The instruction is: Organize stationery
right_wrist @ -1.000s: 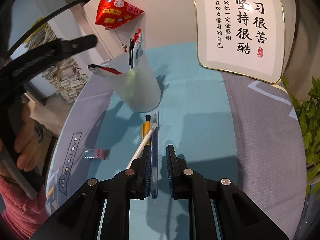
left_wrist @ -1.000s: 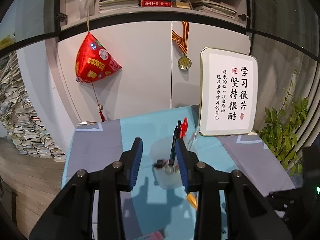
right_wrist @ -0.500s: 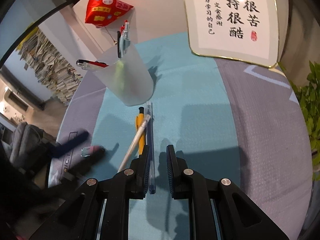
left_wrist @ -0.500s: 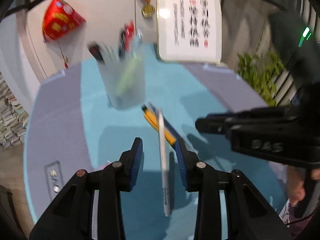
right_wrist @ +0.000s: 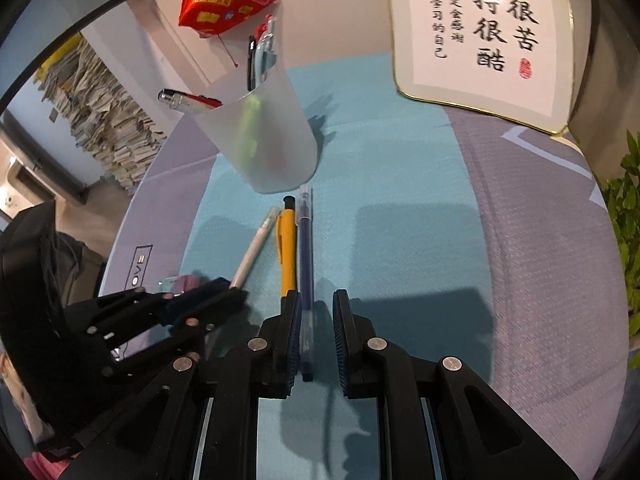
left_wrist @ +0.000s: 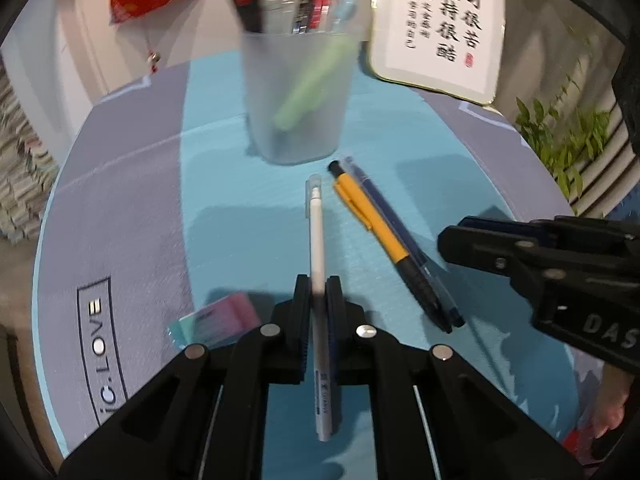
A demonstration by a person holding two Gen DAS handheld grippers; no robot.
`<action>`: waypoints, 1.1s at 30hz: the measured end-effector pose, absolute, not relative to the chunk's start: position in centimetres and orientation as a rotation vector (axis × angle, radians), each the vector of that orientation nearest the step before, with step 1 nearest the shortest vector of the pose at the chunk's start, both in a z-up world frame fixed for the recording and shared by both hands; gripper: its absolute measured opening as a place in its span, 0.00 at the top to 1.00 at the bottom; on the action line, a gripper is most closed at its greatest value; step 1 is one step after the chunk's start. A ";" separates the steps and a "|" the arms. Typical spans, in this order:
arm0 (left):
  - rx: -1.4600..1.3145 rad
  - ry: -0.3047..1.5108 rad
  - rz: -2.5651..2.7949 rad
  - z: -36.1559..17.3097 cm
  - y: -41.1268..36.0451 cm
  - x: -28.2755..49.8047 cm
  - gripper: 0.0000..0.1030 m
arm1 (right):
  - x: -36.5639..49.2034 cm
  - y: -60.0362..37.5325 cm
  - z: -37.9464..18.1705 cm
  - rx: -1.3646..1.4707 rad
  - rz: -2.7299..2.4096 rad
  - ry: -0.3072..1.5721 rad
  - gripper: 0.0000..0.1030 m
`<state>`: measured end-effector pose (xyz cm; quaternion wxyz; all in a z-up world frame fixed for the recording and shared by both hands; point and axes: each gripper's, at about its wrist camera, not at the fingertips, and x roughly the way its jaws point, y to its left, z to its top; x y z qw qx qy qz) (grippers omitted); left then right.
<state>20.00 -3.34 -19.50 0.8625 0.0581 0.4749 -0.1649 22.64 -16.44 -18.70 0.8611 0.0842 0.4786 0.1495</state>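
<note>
Comparing this moment with half a second before, we saw that the left gripper (left_wrist: 318,300) had gone from open jaws straddling the white pen (left_wrist: 317,240) to jaws clenched on its barrel, the cap end pointing toward the frosted pen cup (left_wrist: 298,96). The pen appeared to lie on the teal table mat (left_wrist: 224,184) as yet, not lifted, though we could not tell for certain. That closure meant the pick was secured, and we judged the next step to be raising the pen and dropping it into the cup, which already held a green highlighter (left_wrist: 308,88) and several pens.

The right gripper (right_wrist: 316,336) sat with its jaws slightly apart around the lower end of the blue pen (right_wrist: 306,256), holding nothing; it looked unchanged. The yellow-and-black pen (right_wrist: 287,252) lay touching the blue one, so closing there risked nudging both. A pink and teal eraser (left_wrist: 216,318) rested just beside the left fingers (left_wrist: 301,320), waiting its turn. The framed calligraphy sign (right_wrist: 488,32) stood well behind the cup.
</note>
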 end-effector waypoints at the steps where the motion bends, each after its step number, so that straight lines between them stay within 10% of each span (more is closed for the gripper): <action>1: 0.119 0.997 -0.343 -19.5 -3.1 19.9 0.94 | 22.7 -16.1 -18.8 0.165 0.316 1.003 0.85; 29: 0.123 1.005 -0.367 -19.4 -2.9 18.4 0.93 | 20.3 -17.6 -20.1 -0.029 0.265 1.096 0.91; 33: 0.138 0.980 -0.355 -18.9 -3.8 19.5 0.73 | 20.9 -17.1 -20.0 -0.033 0.268 1.085 0.88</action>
